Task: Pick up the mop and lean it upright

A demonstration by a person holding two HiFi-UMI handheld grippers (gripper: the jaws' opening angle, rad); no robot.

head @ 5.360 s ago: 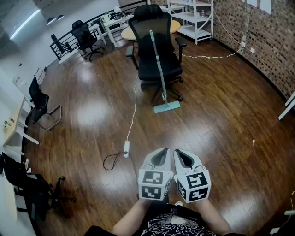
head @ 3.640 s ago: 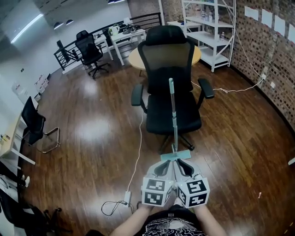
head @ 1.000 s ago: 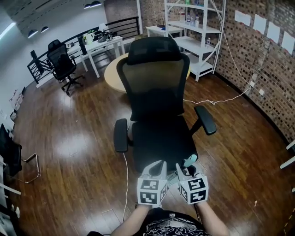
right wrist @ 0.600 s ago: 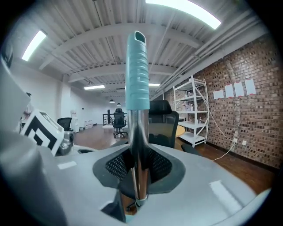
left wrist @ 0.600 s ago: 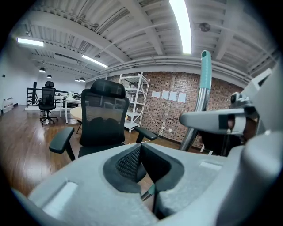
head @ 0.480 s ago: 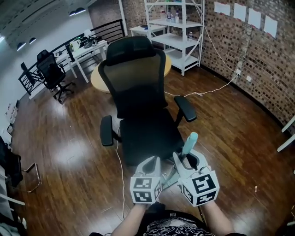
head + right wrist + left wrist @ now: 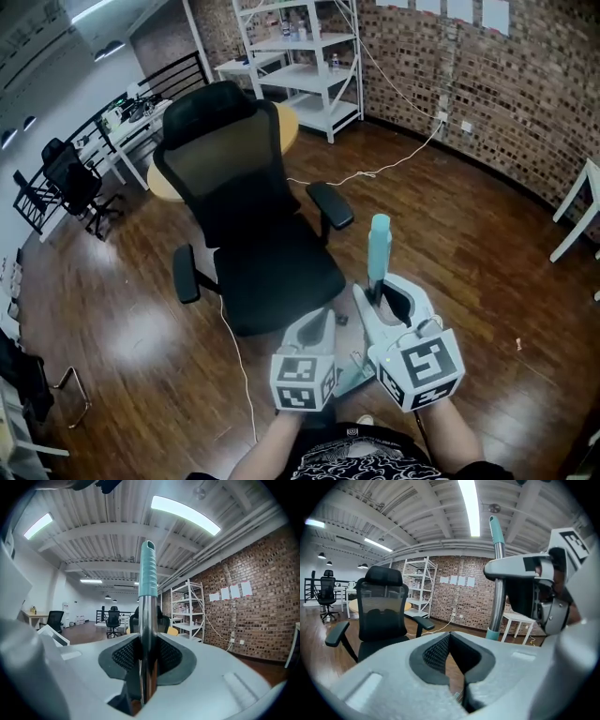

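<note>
- Where the room is seen from the head view, a dark wooden floor (image 7: 487, 244) is spread under everything; a brick wall (image 7: 506, 84) is seen along the far right side
- white metal shelving (image 7: 305, 52) is set against that wall at the top of the view; a round yellowish desk (image 7: 286, 127) is partly hidden behind the chair back
- a black office chair (image 7: 253, 225) with a mesh back is stood just ahead of the person, its seat turned towards the grippers; it is also seen at the left of the left gripper view
- the mop (image 7: 378, 248) is held close to upright just right of the chair seat; its teal grip is raised above the right gripper and its metal shaft is run down through the jaws; a flat teal piece (image 7: 352, 375), apparently the mop head, is glimpsed low between the two grippers
- the right gripper (image 7: 384, 295) is closed on the mop's shaft, the pads being pressed against the metal on both sides just below the teal grip
- the left gripper (image 7: 319, 323) is kept beside it, apart from the mop; its jaws are brought together with nothing between them
- a thin white cable (image 7: 236, 352) is laid on the floor left of the grippers
</note>
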